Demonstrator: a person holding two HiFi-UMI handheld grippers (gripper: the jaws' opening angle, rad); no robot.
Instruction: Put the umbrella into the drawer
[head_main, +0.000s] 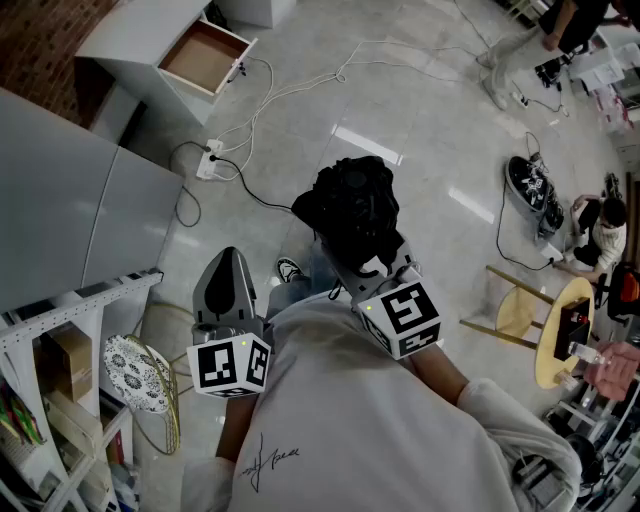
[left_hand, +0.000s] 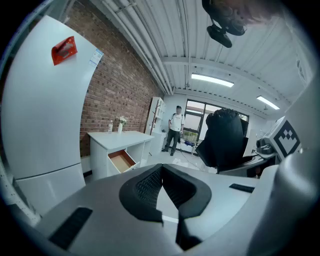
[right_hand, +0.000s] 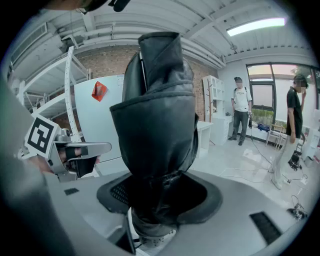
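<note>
A folded black umbrella (head_main: 350, 210) in its sleeve stands up between the jaws of my right gripper (head_main: 378, 268), which is shut on it. The right gripper view shows the umbrella (right_hand: 157, 130) filling the gap between the dark pads (right_hand: 117, 192). My left gripper (head_main: 228, 272) hangs to its left, shut and empty, its tips meeting in the left gripper view (left_hand: 161, 170). The open drawer (head_main: 205, 55) juts from a white desk (head_main: 135, 35) far off at the upper left. It also shows ahead in the left gripper view (left_hand: 121, 161).
A grey fridge (head_main: 70, 200) and a white shelf rack (head_main: 60, 330) stand at the left. Cables and a power strip (head_main: 210, 160) lie on the floor toward the desk. A yellow stool (head_main: 520, 312) and a seated person (head_main: 600, 230) are at the right. A person (left_hand: 175, 130) stands by the windows.
</note>
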